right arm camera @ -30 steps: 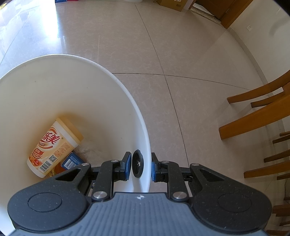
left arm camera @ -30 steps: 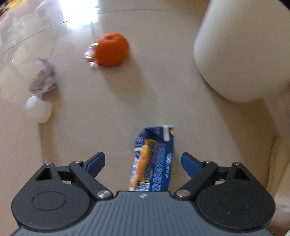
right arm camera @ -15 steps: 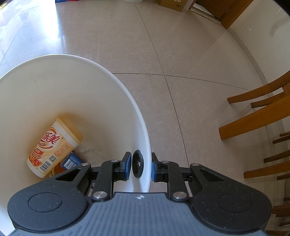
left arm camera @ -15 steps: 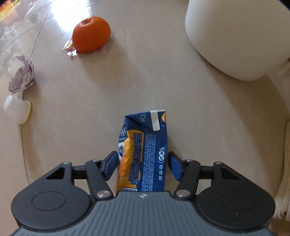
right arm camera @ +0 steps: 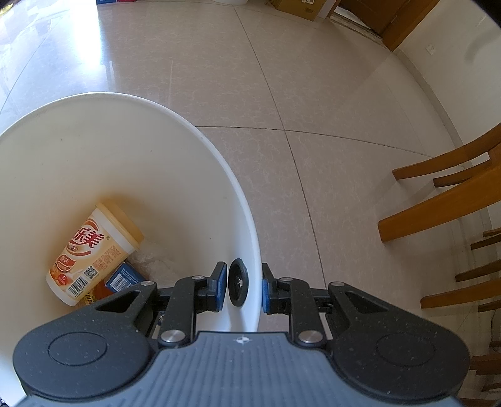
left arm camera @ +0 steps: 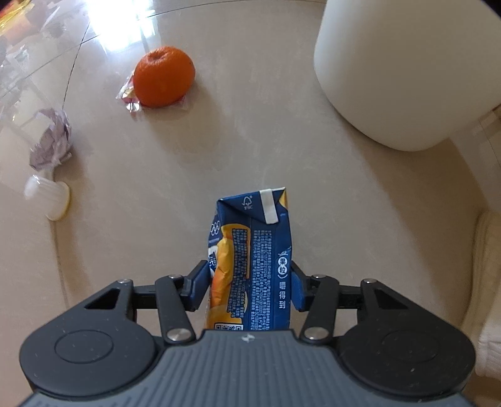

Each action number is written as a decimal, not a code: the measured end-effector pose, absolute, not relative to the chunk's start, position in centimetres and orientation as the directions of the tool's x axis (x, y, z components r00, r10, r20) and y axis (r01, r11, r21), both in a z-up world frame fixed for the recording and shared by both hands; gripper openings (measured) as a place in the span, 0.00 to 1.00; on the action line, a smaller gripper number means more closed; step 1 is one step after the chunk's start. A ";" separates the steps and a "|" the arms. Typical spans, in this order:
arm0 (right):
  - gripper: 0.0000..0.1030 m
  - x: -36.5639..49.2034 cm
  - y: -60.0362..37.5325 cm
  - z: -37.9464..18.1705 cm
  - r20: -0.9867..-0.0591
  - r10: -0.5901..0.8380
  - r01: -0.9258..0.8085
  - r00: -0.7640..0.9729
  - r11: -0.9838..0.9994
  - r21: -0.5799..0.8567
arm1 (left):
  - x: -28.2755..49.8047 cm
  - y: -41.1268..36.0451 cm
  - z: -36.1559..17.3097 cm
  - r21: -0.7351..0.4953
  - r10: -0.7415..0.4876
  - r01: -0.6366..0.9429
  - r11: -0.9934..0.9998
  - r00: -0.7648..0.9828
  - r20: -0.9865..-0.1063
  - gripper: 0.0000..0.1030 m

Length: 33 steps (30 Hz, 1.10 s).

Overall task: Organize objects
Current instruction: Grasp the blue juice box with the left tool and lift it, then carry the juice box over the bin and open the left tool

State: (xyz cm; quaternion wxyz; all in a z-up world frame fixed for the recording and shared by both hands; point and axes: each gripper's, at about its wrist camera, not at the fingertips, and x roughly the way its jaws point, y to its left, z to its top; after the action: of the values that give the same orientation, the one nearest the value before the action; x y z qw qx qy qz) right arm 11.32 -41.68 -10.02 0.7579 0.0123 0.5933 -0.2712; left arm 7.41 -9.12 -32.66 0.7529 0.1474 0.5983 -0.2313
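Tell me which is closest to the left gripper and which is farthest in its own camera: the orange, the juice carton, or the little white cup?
1. Juice carton: right between the left gripper's closing jaws, pads on its sides.
2. Little white cup: lying on its side, off to the left.
3. Orange: farthest, up ahead and a bit left, on a wrapper.

The setting is a home, most likely a dining room. Evidence: a glossy beige tiled floor (right arm camera: 313, 94), wooden chairs (right arm camera: 444, 203) standing at the right, a wooden door frame (right arm camera: 404, 28) and a cardboard box (right arm camera: 297, 7) against the far wall. Household leftovers support this: an orange (left arm camera: 162, 79), a crumpled paper (left arm camera: 51, 144) and a juice carton (left arm camera: 253, 266) on a round beige bench (left arm camera: 250, 141), plus a white bin (right arm camera: 94, 175) holding a used drink cup (right arm camera: 94, 253).
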 end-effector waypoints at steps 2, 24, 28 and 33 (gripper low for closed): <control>0.25 11.3 -41.7 -10.1 -0.907 -0.395 0.428 0.149 0.852 -0.301 | 7.6 -9.3 -31.1 -0.059 -0.175 0.550 0.833 0.161 -0.971 0.49; 0.24 11.4 -41.6 -10.2 -0.906 -0.400 0.429 0.141 0.849 -0.308 | 15.8 -22.2 -3.9 -0.126 -0.476 0.794 0.594 0.221 -0.851 0.50; 0.24 11.4 -41.6 -10.3 -0.906 -0.398 0.426 0.143 0.851 -0.306 | 15.9 -24.6 -3.5 -0.198 -0.537 0.790 0.581 0.189 -0.822 0.77; 0.24 11.3 -41.7 -10.2 -0.908 -0.393 0.428 0.146 0.853 -0.300 | 14.9 -25.3 -4.1 -0.173 -0.526 0.804 0.570 0.195 -0.828 0.78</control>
State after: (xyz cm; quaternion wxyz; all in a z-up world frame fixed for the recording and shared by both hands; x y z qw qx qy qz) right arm 11.34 -41.66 -10.21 0.7568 0.0148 0.5947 -0.2710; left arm 14.91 -25.32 -4.14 0.7581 0.1512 0.4584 -0.4385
